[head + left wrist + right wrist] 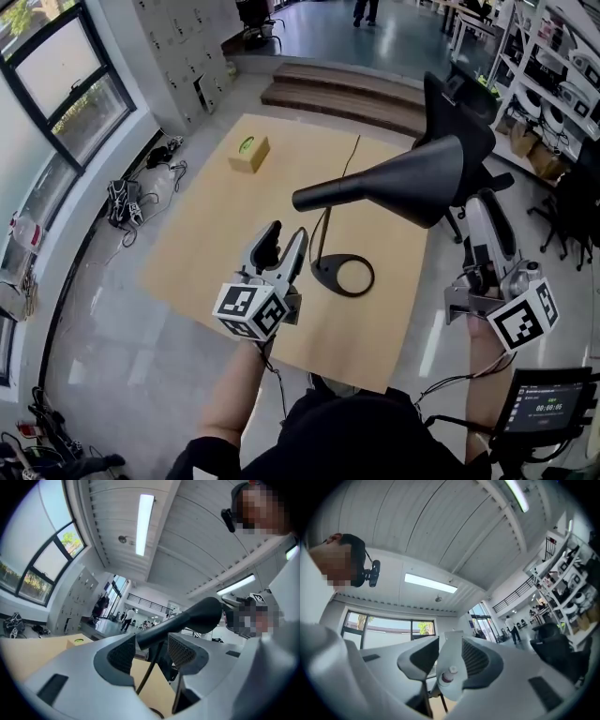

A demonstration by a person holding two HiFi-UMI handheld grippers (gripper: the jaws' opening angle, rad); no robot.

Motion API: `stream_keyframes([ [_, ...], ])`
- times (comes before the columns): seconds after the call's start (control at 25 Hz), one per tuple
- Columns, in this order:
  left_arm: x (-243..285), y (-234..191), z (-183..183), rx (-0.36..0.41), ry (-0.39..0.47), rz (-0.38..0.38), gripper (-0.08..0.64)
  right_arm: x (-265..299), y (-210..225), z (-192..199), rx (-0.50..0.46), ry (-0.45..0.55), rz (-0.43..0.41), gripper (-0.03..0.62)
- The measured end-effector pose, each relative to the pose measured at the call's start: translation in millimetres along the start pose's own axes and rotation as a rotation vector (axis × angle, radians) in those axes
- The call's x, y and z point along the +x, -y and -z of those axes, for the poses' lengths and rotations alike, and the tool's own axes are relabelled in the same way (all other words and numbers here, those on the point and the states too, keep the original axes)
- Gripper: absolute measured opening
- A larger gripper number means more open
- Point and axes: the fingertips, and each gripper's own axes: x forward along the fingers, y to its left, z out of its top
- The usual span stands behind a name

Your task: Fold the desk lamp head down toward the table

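Approach step: left gripper (284, 234) gapes around the narrow end of the lamp head (403, 178), right gripper (487, 204) apparently pinches a white piece (447, 667); next, clamp and lower.

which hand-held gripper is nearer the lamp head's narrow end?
Left. Left hand-held gripper has the narrow end of the lamp head at its jaws; right hand-held gripper is beyond the wide end, apart.

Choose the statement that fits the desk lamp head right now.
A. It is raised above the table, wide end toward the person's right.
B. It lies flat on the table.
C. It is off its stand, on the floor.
A: the lamp head sits well clear of the table, held up over the ring base, with its flared end at the right.
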Motion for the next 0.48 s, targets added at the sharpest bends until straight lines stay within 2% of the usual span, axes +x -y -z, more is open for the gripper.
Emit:
stream_keyframes([
  [0.28, 34.9, -28.3, -2.3, -0.154, 0.007, -0.030, 0.223, 23.2, -11.4, 1.2, 0.020, -0.028, -0.092, 0.156],
  [0.36, 39.5, -32.7, 3.5, -0.258, 0.014, -0.027, 0.224, 26.0, -14.1, 0.9, 0.002, -0.033, -0.112, 0.156],
  [0.48, 44.0, -40.9, 15.9, -0.477, 0.035, -0.001, 0.222, 30.2, -14.4, 5.9, 0.014, -0.040, -0.133, 0.156],
])
